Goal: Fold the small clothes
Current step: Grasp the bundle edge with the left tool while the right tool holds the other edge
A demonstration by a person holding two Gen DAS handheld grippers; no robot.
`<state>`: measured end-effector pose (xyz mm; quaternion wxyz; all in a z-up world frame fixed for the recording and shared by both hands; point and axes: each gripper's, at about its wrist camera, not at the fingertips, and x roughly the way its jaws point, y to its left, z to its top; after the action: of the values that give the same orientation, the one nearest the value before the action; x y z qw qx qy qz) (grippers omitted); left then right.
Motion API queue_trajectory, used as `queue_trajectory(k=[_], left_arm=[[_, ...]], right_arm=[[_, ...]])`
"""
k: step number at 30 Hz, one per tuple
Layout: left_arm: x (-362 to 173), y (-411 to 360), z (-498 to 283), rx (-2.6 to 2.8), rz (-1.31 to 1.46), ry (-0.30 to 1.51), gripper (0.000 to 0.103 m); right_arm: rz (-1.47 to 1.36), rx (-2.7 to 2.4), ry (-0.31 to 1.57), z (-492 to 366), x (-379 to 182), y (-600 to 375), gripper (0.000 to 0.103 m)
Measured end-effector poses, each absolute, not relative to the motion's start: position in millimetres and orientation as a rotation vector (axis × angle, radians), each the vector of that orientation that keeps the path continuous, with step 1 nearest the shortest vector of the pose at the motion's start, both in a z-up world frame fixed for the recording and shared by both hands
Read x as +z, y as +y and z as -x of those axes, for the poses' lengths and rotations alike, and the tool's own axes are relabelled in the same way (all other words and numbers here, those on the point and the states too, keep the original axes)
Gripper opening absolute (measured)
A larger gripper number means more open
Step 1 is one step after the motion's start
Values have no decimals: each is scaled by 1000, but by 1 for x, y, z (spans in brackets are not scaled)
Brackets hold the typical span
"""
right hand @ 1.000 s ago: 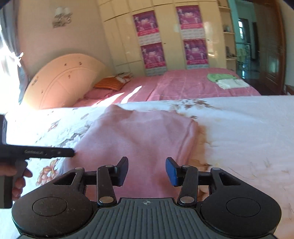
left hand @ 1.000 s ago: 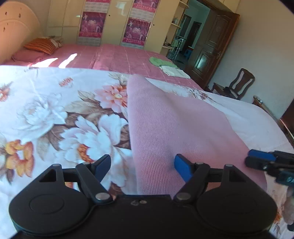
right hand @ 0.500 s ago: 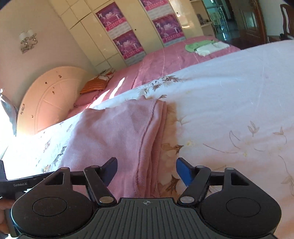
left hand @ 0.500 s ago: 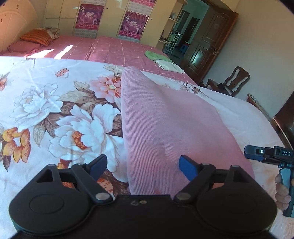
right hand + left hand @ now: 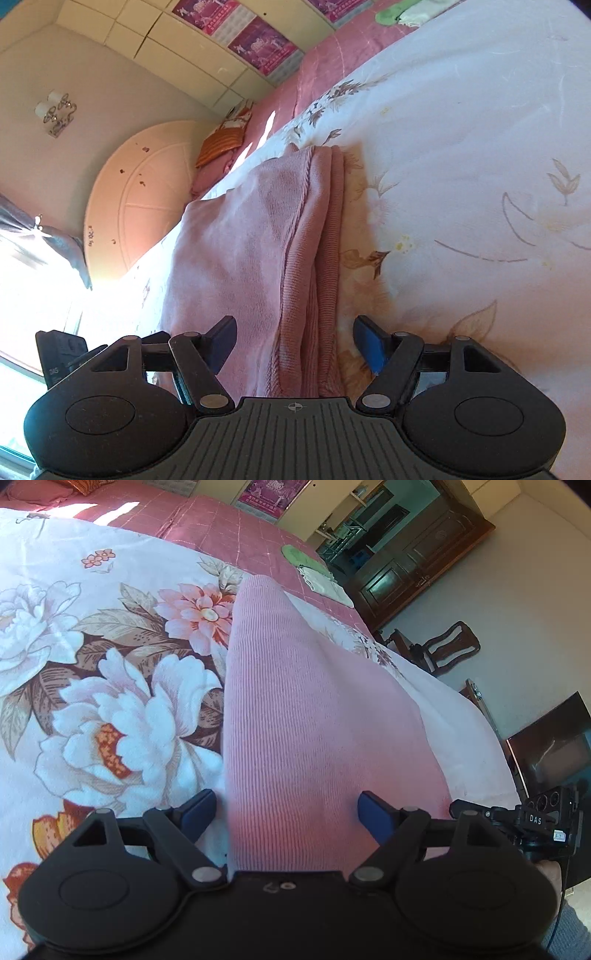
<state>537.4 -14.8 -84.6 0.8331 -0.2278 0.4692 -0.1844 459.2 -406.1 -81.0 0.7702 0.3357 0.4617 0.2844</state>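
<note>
I see the floral bed [image 5: 110, 635] carrying the folded pink knit garment [image 5: 306, 716], which runs lengthwise ahead of me. My left gripper [image 5: 286, 810] straddles its near end, fingers wide apart, gripping nothing; my right gripper [image 5: 293, 341] straddles its layered edge, equally spread

both wrist views low, close over pink garment [image 5: 314, 731].

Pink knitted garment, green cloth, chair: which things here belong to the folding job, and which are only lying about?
For the job:
- pink knitted garment, folded on the flowered bedsheet
- left hand-held gripper, open
- right hand-held gripper, open

Just lying about:
- green cloth on the pink bedspread
- white cloth beside it
- wooden chair
- orange pillow
</note>
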Motion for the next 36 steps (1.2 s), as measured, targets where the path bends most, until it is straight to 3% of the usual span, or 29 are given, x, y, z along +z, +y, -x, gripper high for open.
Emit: queue_trajectory(k=[2, 5, 9, 11, 12, 16, 20, 27, 36], left_arm=[[-85, -18, -545, -397, 483, 1006, 82], [-86, -25, -553, -385, 485, 1014, 83], [-84, -38, -560, -357, 449, 1010, 80], [-81, -48, -559, -328, 390, 992, 64], [-79, -51, -559, -323, 385, 977, 47], [-59, -85, -551, -274, 167, 908, 33], [-39, -110, -534, -260, -1, 831, 30], [-12, -110, -507, -292, -58, 757, 29], [14, -70, -475, -294, -86, 699, 29]], right_arm=[[-744, 636, 1029, -467, -89, -404, 48], [-766, 641, 1044, -474, -95, -404, 33], [-750, 641, 1014, -475, -95, -401, 33], [-728, 628, 1005, -473, -92, -398, 33], [-698, 616, 1000, -472, -89, -394, 32], [-466, 557, 960, -460, -68, -365, 22], [-373, 542, 892, -445, -43, -354, 20], [-286, 535, 823, -417, -6, -332, 19], [-237, 539, 777, -390, 29, -284, 19]])
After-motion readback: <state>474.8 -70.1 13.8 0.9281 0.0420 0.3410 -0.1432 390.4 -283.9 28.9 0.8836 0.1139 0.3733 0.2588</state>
